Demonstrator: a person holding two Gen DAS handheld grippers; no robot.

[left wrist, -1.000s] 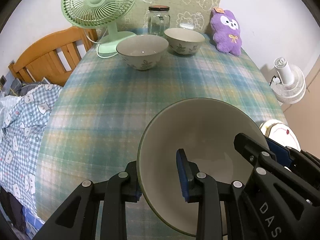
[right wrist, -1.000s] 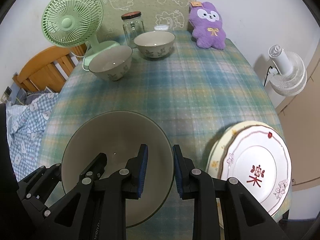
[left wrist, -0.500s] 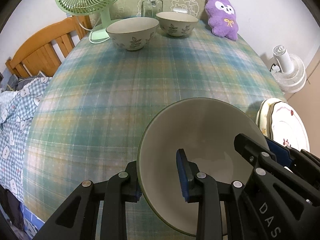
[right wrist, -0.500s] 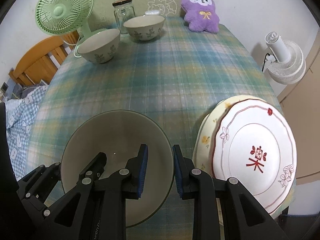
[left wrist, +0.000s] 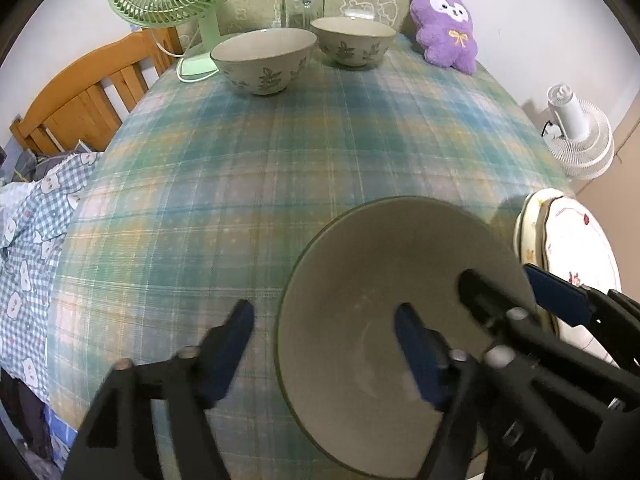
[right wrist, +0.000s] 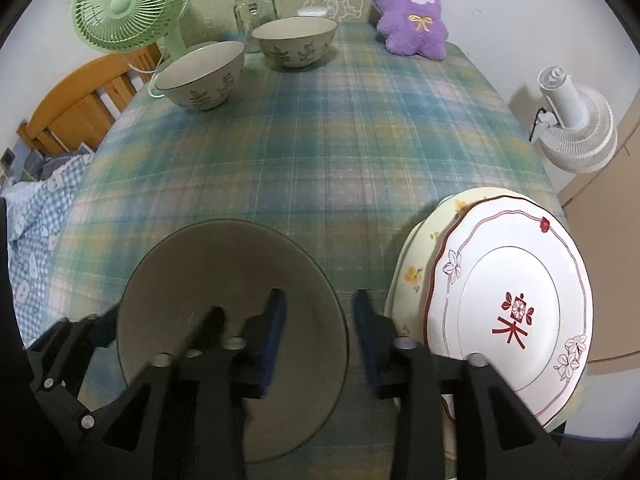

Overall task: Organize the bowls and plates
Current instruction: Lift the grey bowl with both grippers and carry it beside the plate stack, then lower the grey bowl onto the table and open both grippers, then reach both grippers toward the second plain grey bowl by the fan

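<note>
Both the left gripper (left wrist: 324,352) and right gripper (right wrist: 318,332) have just spread their jaws off the large bowl (left wrist: 384,280); lift straight clear of its rim so it rests undisturbed on the surface (left wrist: 280,160)

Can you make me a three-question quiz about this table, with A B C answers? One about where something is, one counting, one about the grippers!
1. Where is the purple plush toy?
A. far end of the table
B. inside a bowl
C. on the plates

2. How many bowls are on the table?
A. one
B. three
C. five

3. Is the right gripper squeezing the big bowl?
A. yes, tightly
B. no, its jaws stand apart from the rim
C. it holds a plate

Answers: 1 A, it sits by the wall. 2 B, two leaf-patterned bowls plus the big one. 3 B, gaps show beside the rim.
</note>
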